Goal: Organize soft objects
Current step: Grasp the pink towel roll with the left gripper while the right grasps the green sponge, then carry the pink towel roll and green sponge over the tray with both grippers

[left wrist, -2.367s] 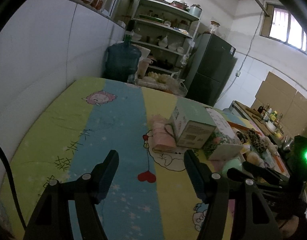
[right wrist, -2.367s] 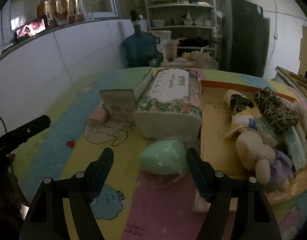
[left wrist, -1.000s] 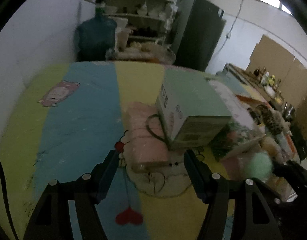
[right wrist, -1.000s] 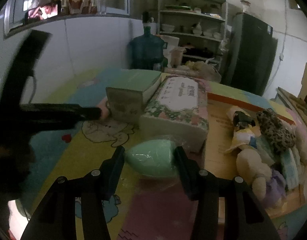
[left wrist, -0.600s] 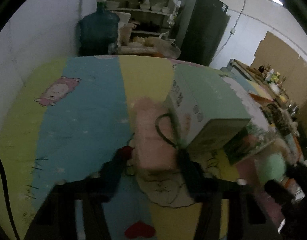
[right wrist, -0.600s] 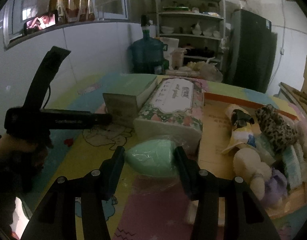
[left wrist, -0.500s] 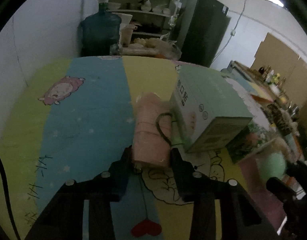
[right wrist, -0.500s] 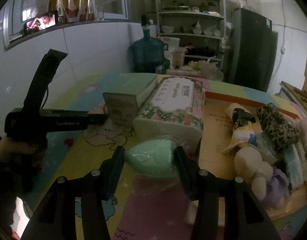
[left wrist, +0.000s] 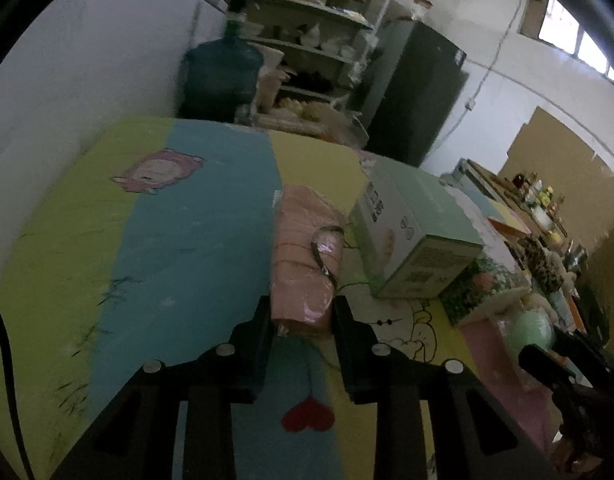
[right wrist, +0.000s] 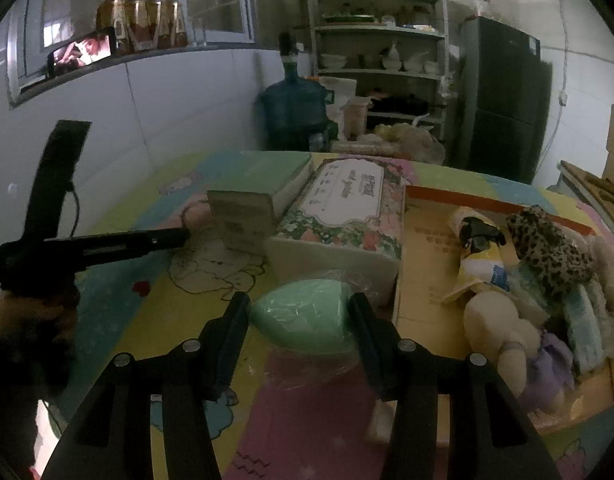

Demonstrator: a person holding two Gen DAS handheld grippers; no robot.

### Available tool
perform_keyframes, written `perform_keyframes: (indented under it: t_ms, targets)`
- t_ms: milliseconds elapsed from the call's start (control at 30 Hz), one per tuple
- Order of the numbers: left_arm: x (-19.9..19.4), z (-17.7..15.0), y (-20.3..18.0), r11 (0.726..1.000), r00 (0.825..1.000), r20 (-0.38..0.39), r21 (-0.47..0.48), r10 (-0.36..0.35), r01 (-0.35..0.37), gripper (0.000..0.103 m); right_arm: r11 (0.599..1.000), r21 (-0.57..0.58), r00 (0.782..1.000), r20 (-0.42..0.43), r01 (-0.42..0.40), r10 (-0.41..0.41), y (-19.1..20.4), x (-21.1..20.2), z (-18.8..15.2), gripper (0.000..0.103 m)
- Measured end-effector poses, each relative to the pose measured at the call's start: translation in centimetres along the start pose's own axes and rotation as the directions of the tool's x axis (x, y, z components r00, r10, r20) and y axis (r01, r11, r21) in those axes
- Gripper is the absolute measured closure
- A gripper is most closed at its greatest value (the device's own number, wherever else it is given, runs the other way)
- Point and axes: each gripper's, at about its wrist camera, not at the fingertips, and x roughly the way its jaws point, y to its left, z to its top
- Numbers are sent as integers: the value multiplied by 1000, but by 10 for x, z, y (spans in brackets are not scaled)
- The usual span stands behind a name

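A pink soft packet [left wrist: 303, 256] with a dark loop lies on the colourful cartoon cloth beside a mint box [left wrist: 415, 232]. My left gripper [left wrist: 302, 309] is closing its jaws on the packet's near end, and both pads touch its sides. In the right wrist view, my right gripper [right wrist: 299, 304] is shut on a green egg-shaped soft thing [right wrist: 303, 320] in clear wrap, held just in front of a floral tissue pack [right wrist: 343, 208]. The left gripper [right wrist: 179, 236] shows from the side there, its tip at the pink packet [right wrist: 195, 212].
A flat cardboard tray [right wrist: 423, 256] on the right holds several soft toys, among them a leopard-print piece [right wrist: 547, 244] and a cream plush [right wrist: 495, 324]. A white wall runs along the left. A water jug [right wrist: 295, 112], shelves and a dark fridge stand behind the table.
My left gripper moved in to the pink packet and narrowed from wide open until its fingers met the packet's sides. The right gripper stayed put, still gripping the green thing.
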Motion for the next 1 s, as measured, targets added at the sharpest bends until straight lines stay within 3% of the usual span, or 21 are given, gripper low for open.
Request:
perform_keyframes:
  t_ms: [433, 1000]
  targets:
    - [-66, -18, -4, 1000, 991, 133, -22, -11, 14, 73, 999, -29, 997, 69, -35, 37, 22, -24, 5, 50]
    - [-91, -20, -57, 993, 978, 177, 52, -114, 106, 73, 1000, -27, 989, 146, -15, 19, 17, -61, 8, 50]
